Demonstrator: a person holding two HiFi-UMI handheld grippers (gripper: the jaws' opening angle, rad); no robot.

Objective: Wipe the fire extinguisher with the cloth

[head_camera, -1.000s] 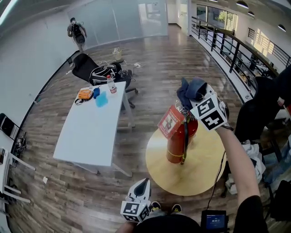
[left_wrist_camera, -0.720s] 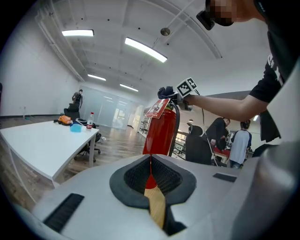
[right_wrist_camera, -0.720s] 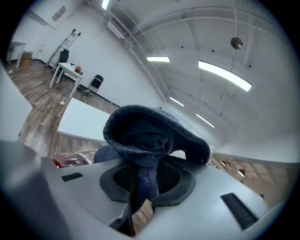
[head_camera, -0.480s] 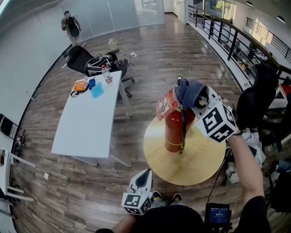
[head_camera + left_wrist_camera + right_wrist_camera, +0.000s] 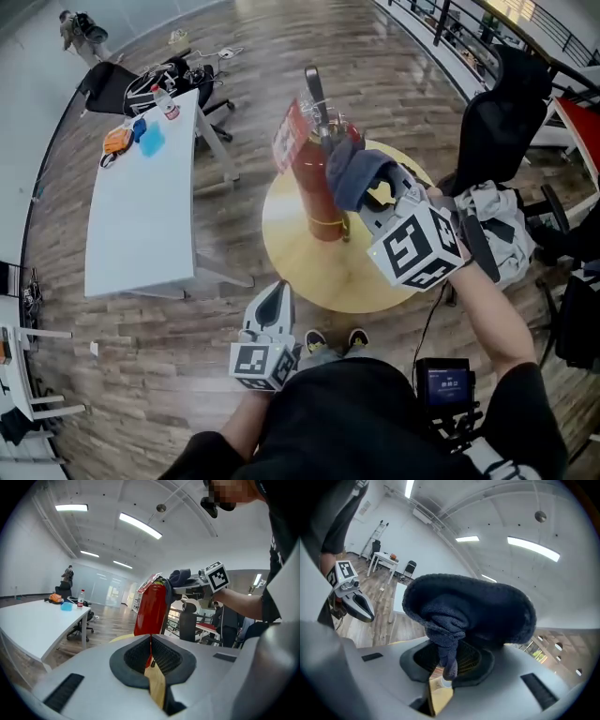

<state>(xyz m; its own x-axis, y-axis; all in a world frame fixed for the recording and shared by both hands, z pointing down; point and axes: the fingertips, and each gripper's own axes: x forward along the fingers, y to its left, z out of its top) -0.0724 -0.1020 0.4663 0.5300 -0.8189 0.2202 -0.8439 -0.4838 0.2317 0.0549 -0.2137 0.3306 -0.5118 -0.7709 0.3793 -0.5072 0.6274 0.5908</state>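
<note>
Fire extinguisher (image 5: pixel 314 183) is noted standing on the round wooden table (image 5: pixel 323 277), toward its 11 o'clock edge. Dark blue cloth (image 5: pixel 354 173) is pinched between the jaws of the right gripper (image 5: pixel 377 192) and laid against the cylinder's upper part from 3 o'clock. Left gripper (image 5: pixel 273 298) is held at the table's 7 o'clock, jaws pressed together on nothing, clear of the extinguisher.

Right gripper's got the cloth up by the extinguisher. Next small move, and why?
Probably drag the cloth down the red body of the fire extinguisher: the right gripper is shut on the cloth, which sits by the upper cylinder, with bare red body below. The left gripper hangs low, shut and empty.
</note>
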